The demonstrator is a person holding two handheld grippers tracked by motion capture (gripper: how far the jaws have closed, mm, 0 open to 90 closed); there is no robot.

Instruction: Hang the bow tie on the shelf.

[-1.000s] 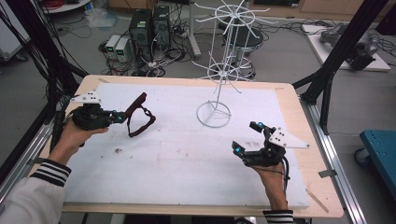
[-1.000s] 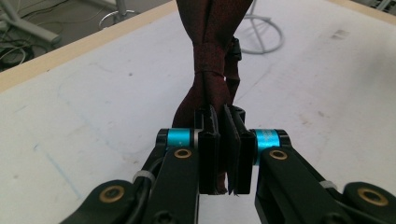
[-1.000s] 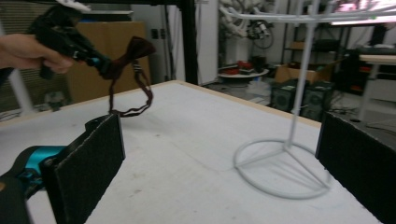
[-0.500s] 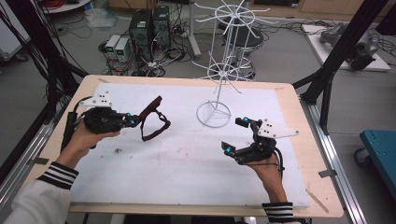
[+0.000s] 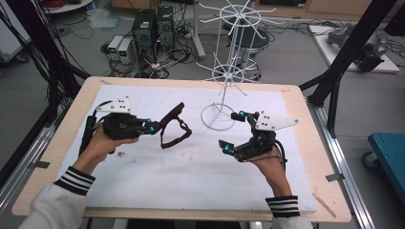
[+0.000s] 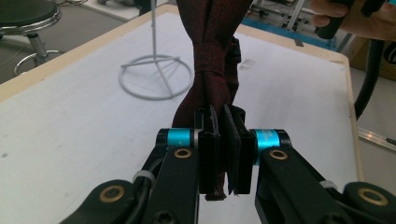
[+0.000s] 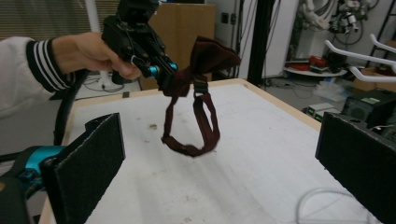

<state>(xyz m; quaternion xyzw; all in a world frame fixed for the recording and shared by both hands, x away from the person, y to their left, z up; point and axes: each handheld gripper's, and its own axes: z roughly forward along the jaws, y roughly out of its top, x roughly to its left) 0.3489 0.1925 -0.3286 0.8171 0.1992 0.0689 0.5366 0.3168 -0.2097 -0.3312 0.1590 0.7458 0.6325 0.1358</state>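
Clearly left gripper jaws clamp maroon bow tie (knot close-up), right gripper jaws wide, empty.

Standing on the white mat: a wire rack, with computers sitting on the floor beyond.

Floor: grey, strewn with black cables.
Far side: two computer towers standing on the floor; a round stool close by.
Frame: black struts flanking the table.
Right edge: blue cart.
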